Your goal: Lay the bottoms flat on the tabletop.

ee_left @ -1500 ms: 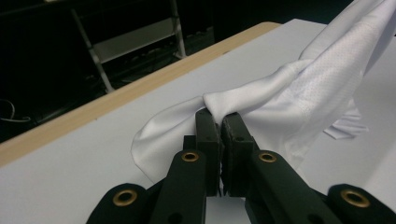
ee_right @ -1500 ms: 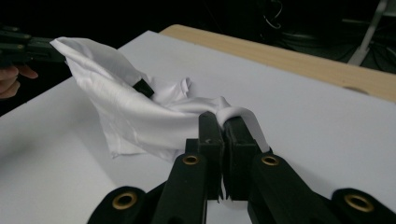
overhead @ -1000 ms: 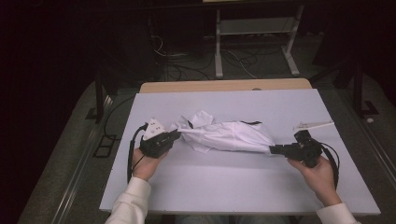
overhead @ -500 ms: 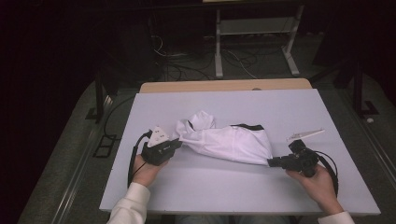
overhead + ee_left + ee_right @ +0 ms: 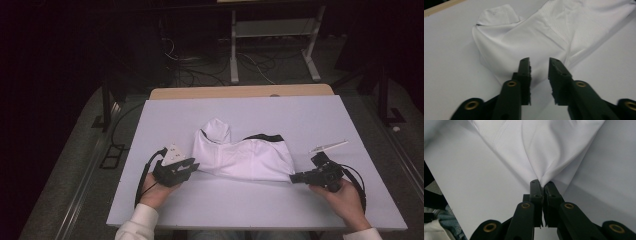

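White garment (image 5: 245,157) flat near centre of white table (image 5: 300,115), nearer the person's edge. Folded into a compact shape: broad body panel to the right, 1 smaller flap or sleeve sticking up at back left, dark trim along the back edge.

Left gripper (image 5: 186,167) just beside the garment's near-left corner. Jaws parted, just been opening; in the left gripper view (image 5: 540,75) cloth lies beyond and under the tips, nothing pinched between the pads. Reads as released.

Right gripper (image 5: 294,178) at the garment's near-right corner. Jaws pressed together on a pinch of fabric; in the right gripper view (image 5: 543,185) cloth gathers to a point right at the tips and fans out from there. Held, with tension creases running away from the grip.

Progress, judged: work looks like folding or laying out the garment. 1 fold apparently set down, left side let go. Right corner not yet released. Back-left flap not tucked in, outline uneven, some wrinkles across the panel.

Left to do, likely: release right corner, fold in the flap, perhaps 1 more fold to square it, then smooth.

Whether further folds are intended: cannot tell.

Rest of table bare apart from 1 small pale strip (image 5: 328,146) behind the right gripper; identity unclear.
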